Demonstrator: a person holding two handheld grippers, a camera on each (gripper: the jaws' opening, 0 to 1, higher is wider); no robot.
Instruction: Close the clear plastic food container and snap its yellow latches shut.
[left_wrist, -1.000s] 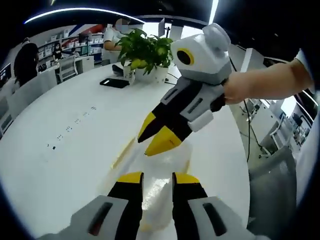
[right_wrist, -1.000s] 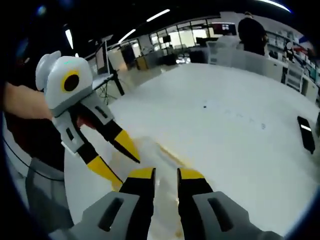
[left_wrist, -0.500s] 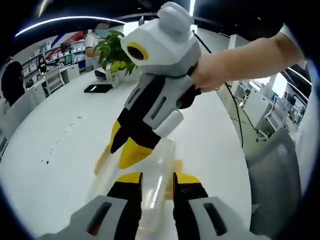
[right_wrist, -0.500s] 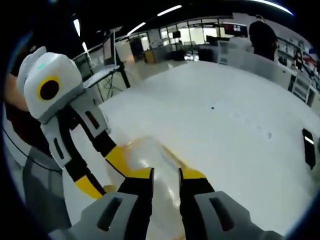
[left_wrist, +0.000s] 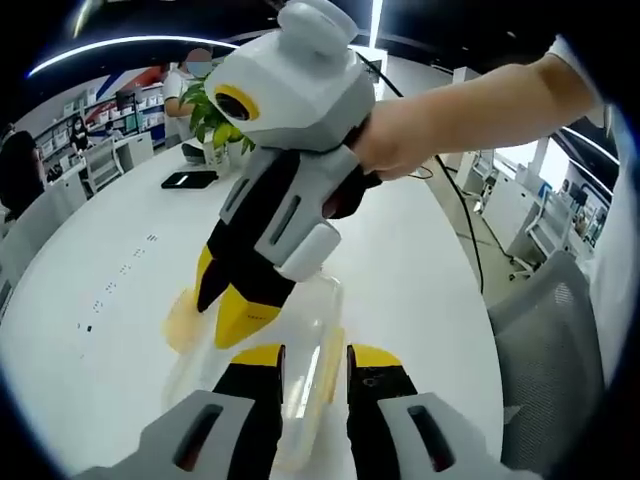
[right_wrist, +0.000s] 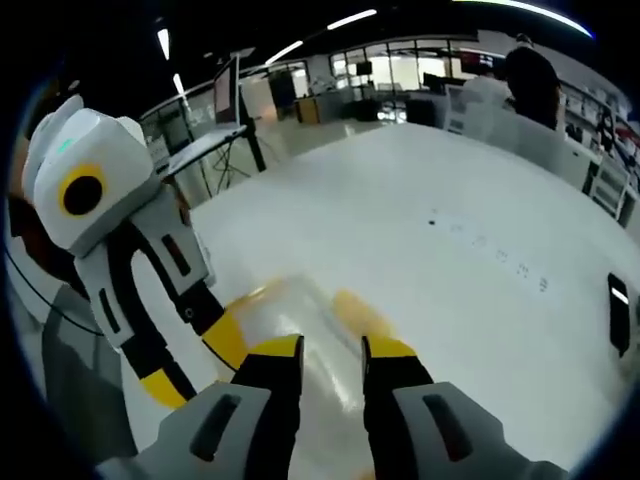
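Note:
The clear plastic container (left_wrist: 325, 310) lies on the white table (left_wrist: 100, 260), running in under my left gripper (left_wrist: 315, 355), whose jaws stand a little apart over its near rim. A yellow latch (left_wrist: 183, 322) shows at its left side. My right gripper (left_wrist: 228, 300), held by a hand, reaches down from the upper right, with its yellow tips slightly parted at the container's left part beside that latch. In the right gripper view the container (right_wrist: 300, 310) and a yellow latch (right_wrist: 355, 308) lie just ahead of my right gripper (right_wrist: 332, 348). The left gripper (right_wrist: 195, 360) touches its left edge.
A potted plant (left_wrist: 215, 115) and a black phone (left_wrist: 187, 180) sit far back on the table. A grey chair (left_wrist: 560, 340) stands off the table's right edge. People stand by desks in the background (right_wrist: 530, 90). Another dark phone (right_wrist: 617, 315) lies at the right.
The right gripper has come in closer and lower over the container, toward its left side. Both views have shifted. The jaw gaps look the same.

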